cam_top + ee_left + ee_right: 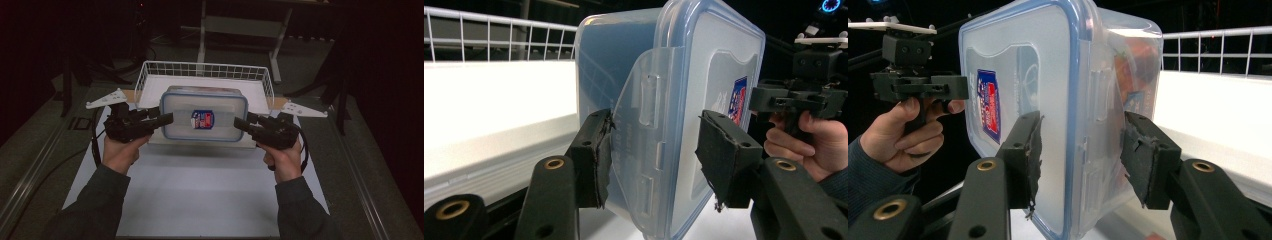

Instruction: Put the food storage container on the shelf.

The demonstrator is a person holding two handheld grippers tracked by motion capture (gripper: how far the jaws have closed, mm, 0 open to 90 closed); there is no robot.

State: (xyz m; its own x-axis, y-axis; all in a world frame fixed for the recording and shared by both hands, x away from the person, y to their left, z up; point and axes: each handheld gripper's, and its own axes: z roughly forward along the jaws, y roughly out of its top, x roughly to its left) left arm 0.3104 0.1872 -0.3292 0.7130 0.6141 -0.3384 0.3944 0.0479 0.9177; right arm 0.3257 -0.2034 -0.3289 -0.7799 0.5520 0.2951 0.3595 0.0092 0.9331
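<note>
A clear plastic food container (205, 107) with a blue-rimmed lid and a red and blue label is held between my two grippers at the front edge of a white wire basket (200, 65). My left gripper (167, 119) grips its left end and my right gripper (240, 122) its right end. In the left gripper view the left gripper (654, 155) straddles the container (704, 75) at a latch flap, one pad on the body side and one on the lid. In the right gripper view the right gripper (1080, 155) clamps the container (1018, 60) the same way.
The basket stands at the back of a white mat (200, 190) on a dark table. Its wire rim (499, 22) runs behind the container. Table legs and dark floor lie beyond. A person's hand (898, 135) holds the far gripper.
</note>
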